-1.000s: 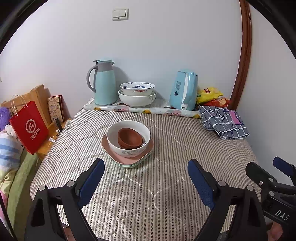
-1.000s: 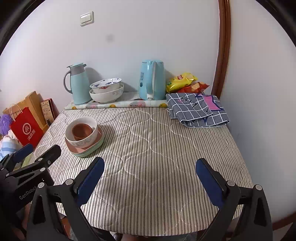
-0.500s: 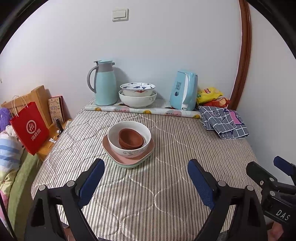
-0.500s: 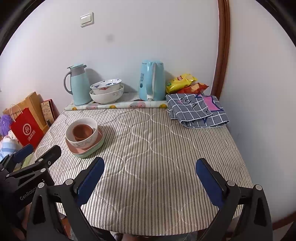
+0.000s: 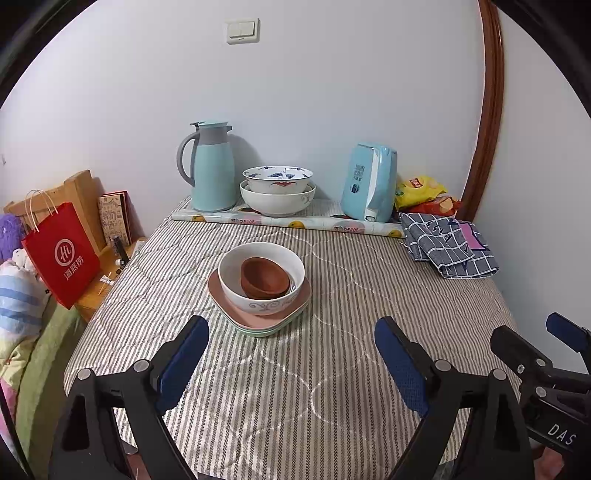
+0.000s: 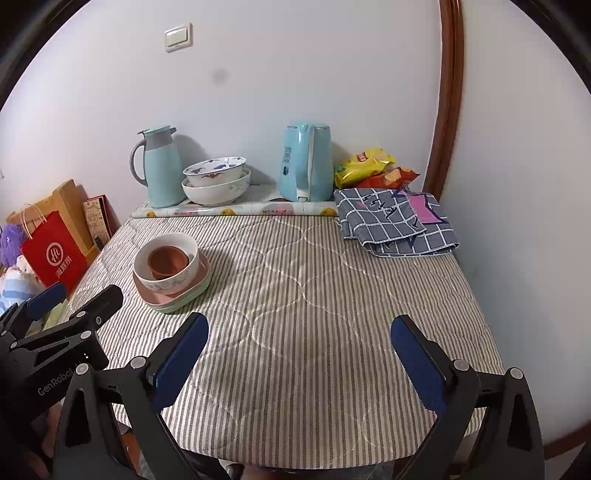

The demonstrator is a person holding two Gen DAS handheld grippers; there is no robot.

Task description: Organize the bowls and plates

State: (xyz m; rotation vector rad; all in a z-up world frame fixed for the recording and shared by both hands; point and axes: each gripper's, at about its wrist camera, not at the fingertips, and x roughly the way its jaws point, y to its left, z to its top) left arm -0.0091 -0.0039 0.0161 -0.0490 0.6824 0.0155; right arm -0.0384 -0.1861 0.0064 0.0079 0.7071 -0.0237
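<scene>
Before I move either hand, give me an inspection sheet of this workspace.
Surface: striped quilted cover over the table, bare in the near half.
Job's things: brown bowl inside a white patterned bowl, on a pink plate over a green plate; two more bowls nested at the back.
Clutter: teal thermos jug, blue kettle, snack bags, checked cloth, rolled mat.
Grippers: left gripper and right gripper both open, holding nothing, short of the stack.
Cables: nothing seen.
Surroundings: white wall, light switch, red paper bag to the left.
</scene>
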